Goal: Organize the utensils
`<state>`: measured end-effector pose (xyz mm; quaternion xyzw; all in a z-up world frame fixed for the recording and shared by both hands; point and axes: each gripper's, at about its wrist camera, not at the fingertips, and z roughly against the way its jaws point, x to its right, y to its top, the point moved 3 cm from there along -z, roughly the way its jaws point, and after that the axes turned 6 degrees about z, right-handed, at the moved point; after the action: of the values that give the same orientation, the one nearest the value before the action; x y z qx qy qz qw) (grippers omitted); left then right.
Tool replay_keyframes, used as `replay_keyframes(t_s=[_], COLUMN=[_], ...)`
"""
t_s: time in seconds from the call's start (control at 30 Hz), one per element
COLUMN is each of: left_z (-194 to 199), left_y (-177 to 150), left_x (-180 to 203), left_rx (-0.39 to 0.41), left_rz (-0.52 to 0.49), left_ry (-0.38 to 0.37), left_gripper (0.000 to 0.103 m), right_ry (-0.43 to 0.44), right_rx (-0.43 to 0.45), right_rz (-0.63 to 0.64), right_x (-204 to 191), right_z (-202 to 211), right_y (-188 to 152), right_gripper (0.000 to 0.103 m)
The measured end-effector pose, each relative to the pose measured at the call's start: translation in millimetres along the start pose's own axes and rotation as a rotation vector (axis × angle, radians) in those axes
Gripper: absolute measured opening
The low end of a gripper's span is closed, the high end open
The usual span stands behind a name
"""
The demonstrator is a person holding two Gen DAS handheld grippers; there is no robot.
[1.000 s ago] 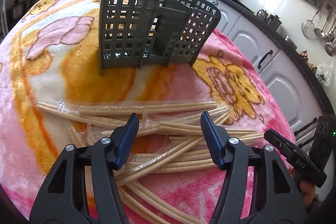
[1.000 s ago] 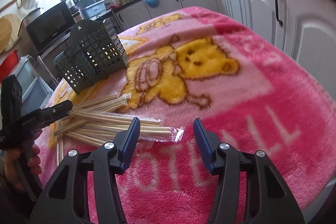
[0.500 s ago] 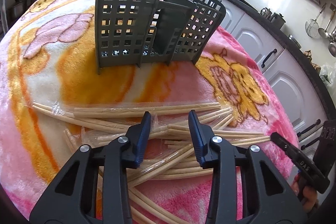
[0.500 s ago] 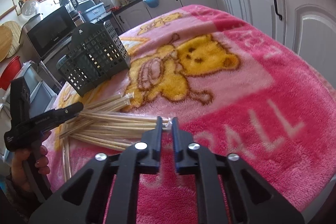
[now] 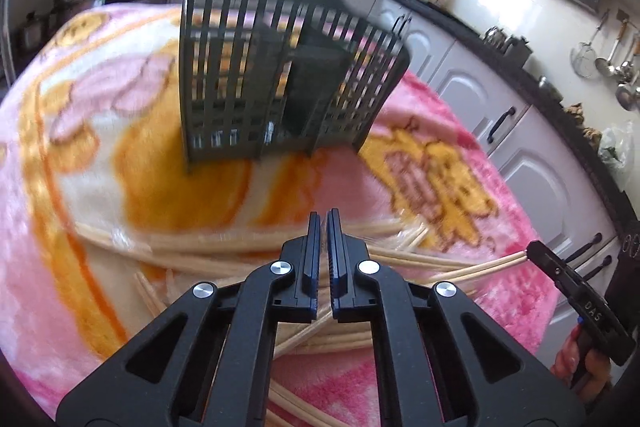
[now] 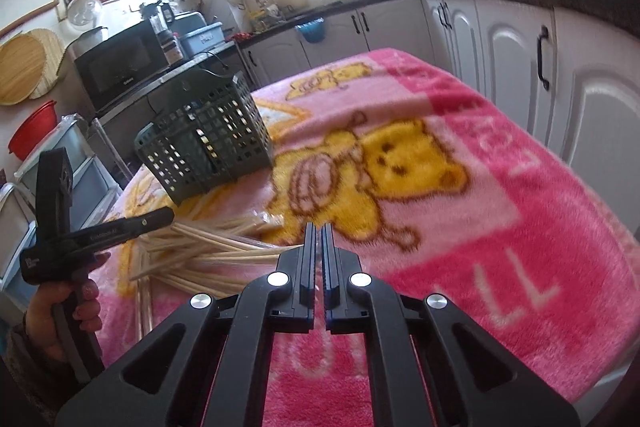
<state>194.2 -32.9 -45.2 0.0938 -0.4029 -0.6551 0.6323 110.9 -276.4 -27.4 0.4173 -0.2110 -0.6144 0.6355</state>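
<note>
Pale wooden chopsticks point(image 5: 200, 247), some in clear wrappers, lie in a loose heap on the blanket in front of a dark grid utensil basket point(image 5: 240, 87) point(image 6: 204, 143). My left gripper point(image 5: 324, 223) is shut with its tips down in the heap, pinching wrapped chopsticks. From the right wrist view its tip point(image 6: 170, 214) meets the fan of chopstick ends. My right gripper point(image 6: 316, 231) is shut on a pair of chopsticks point(image 5: 472, 269) and holds that end off the blanket. Its tip shows at the right edge point(image 5: 532, 251).
A pink and orange cartoon blanket point(image 6: 480, 247) covers the table. White kitchen cabinets point(image 6: 540, 67) and a dark counter run close along the right side. A person's hands point(image 6: 52, 315) point(image 5: 576, 363) grip the handles. A microwave point(image 6: 120, 67) stands behind the basket.
Both grippers went from open to shut over the chopstick heap. The right one closed first and has since risen with a pair of chopsticks; the left closed later and stayed in place.
</note>
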Motion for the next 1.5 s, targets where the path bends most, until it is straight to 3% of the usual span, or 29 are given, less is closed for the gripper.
replay_keyframes(t_s=[0.5,1.0,1.5], left_z=[71,128,187], left_y=[55,101,147], left_x=[19,50,61], left_rx=[0.192,0.343,0.486], left_rz=[-0.08,-0.149,-0.165], left_ry=[-0.013,-0.077,-0.078], left_gripper=[0.001,0.001,0.001], right_ry=[0.029,0.107,0.199], right_rx=[0.166,0.236,0.401], right_rz=[0.17,0.343,0.41], right_x=[-32,-82,-125], right_z=[32,43,72], right_y=[74,130,204], right_gripper=[0.002,0.002,0.002])
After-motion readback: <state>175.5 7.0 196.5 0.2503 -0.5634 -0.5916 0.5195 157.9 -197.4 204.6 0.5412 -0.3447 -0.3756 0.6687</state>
